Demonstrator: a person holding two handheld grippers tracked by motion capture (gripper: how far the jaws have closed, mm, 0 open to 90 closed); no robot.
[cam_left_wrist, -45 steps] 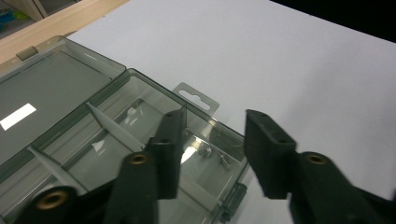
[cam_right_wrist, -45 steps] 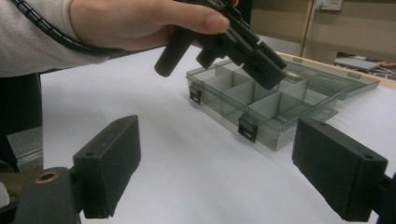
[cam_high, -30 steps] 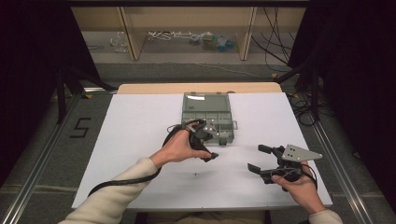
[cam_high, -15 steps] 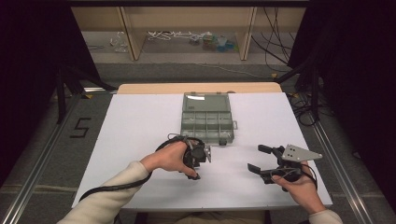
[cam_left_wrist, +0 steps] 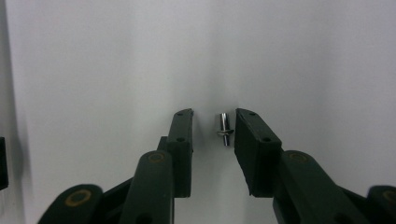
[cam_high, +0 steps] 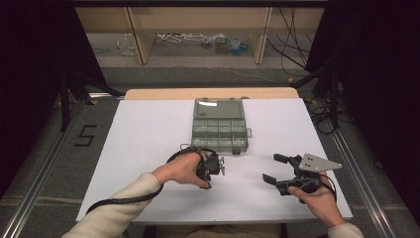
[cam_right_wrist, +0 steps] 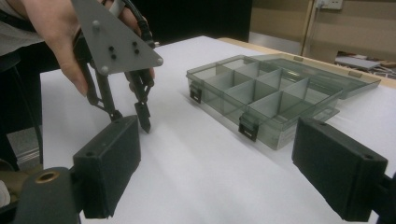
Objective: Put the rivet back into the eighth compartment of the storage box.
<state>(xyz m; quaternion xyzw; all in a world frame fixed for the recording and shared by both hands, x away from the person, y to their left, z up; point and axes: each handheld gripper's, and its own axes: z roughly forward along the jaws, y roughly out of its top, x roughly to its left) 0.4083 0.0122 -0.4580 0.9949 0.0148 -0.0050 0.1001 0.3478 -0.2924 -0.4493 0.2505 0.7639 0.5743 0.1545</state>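
On the white table (cam_high: 138, 148), a little nearer the person than the open compartment box (cam_high: 219, 130), the left gripper (cam_left_wrist: 213, 133) points straight down with its jaws parted narrowly around a small metal shelf pin (cam_left_wrist: 224, 129) that lies on the surface. In the left gripper view the pin sits off-centre in the gap, close beside the right-hand jaw and apart from the left-hand one, its long axis running along the jaws and its flange near the middle of its length. The step in hand looks like a pinch pickup of this pin. To do it well, shift the gripper slightly so the pin lies midway between the pads, keep the tips down at the table so they meet the shaft and not just the flange, then close slowly; a one-sided contact would likely roll or flick so small and smooth a part away. The right gripper (cam_high: 275, 169) rests low over the table at the person's right, well apart from the pin, its jaws spread wide and holding nothing, facing the box with its clear lid laid back.
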